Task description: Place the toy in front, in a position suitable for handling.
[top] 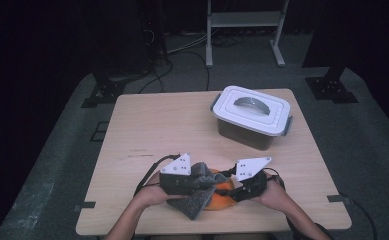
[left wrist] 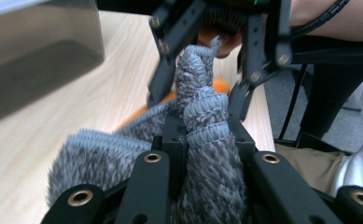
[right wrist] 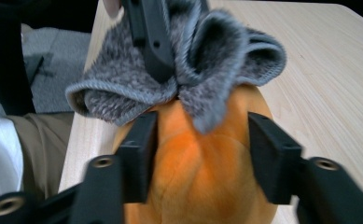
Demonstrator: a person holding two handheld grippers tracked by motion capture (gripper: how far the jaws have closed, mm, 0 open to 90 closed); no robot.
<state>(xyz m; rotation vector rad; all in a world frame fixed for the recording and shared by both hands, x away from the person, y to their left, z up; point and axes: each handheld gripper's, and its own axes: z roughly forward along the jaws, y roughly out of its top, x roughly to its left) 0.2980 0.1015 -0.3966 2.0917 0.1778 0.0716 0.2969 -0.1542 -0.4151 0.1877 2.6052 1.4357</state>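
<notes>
A grey knitted cloth point(top: 198, 200) is bunched over an orange rounded object point(top: 221, 200) at the table's near edge. My left gripper point(top: 204, 182) is shut on the cloth; in the left gripper view a twisted fold point(left wrist: 202, 107) is pinched between its jaws point(left wrist: 200, 128). My right gripper point(top: 224, 189) faces it from the right. In the right gripper view its jaws point(right wrist: 202, 140) stand apart on either side of the orange object point(right wrist: 202, 177), with the cloth point(right wrist: 114, 93) draped just beyond them. Its pads do not press on the cloth tip.
A lidded plastic box point(top: 252, 116) with a grey handle stands at the table's far right, blurred at the upper left in the left gripper view point(left wrist: 34, 56). Bare wooden tabletop point(top: 157, 125) lies between it and my hands. A metal stand is on the floor behind.
</notes>
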